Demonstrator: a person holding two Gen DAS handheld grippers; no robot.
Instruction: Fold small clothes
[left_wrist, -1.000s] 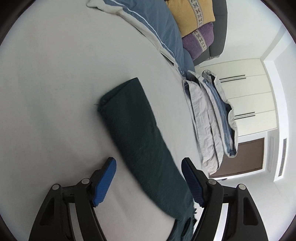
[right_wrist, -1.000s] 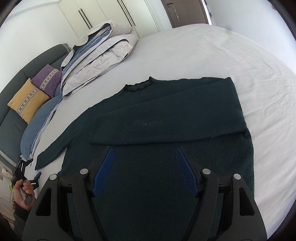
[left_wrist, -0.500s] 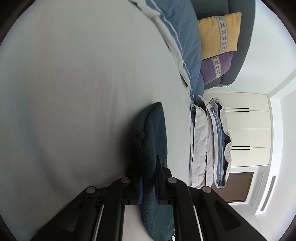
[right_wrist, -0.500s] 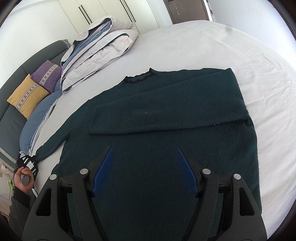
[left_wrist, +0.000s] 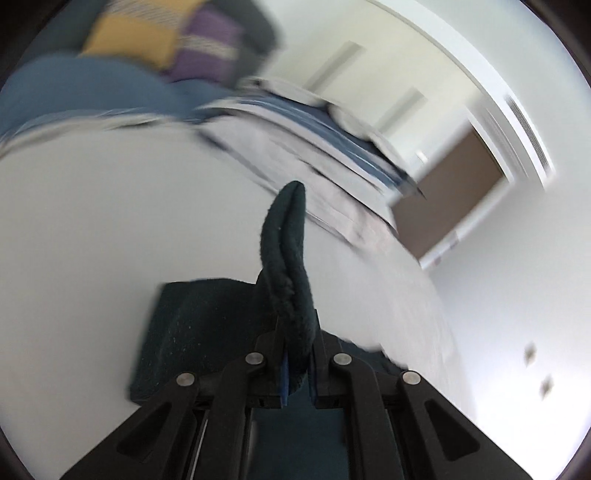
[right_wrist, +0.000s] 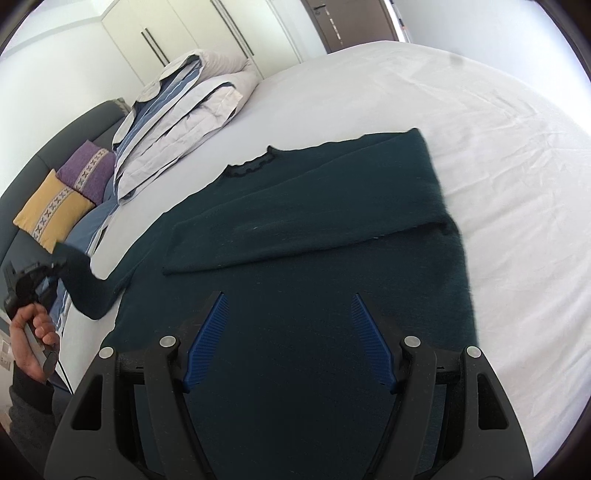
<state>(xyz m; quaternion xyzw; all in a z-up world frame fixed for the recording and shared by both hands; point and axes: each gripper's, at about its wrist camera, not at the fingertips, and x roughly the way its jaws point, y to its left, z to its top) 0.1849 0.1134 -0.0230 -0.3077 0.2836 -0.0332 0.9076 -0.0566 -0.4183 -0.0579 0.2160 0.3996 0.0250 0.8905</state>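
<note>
One sleeve done, one in hand. We have the sweater (right_wrist: 295, 295) flat on the bed (right_wrist: 498, 147), neck toward the headboard end, body running back under our right gripper (right_wrist: 288, 339). The far sleeve already lies folded across the chest, so the bed's right side is finished.

Our left gripper (left_wrist: 297, 363) is clamped tight on the other sleeve (left_wrist: 284, 251), near its cuff, with the cloth pinched between the pads and the free end sticking up past the fingertips. In the right wrist view that sleeve is lifted off the sheet at the bed's left edge, with our left hand (right_wrist: 35, 332) on the handle below it. We read the pinch near the cuff as the way to carry the whole sleeve over in one piece, likely across the chest onto the first one.

Right gripper: jaws well apart, nothing between them, hovering over the lower body. No contact with the knit that we can confirm. Probably placed to pin the body if the sleeve pull drags it.

Surface: white sheet, lightly creased toward the right edge, soft, so the knit may creep.

Room: folded duvet (right_wrist: 184, 110) near the head of the bed, yellow cushion (right_wrist: 51, 210) and purple cushion (right_wrist: 88, 170) against a dark headboard, white wardrobe (right_wrist: 184, 33), brown door (right_wrist: 351, 18) beyond. Left view is blurred.
</note>
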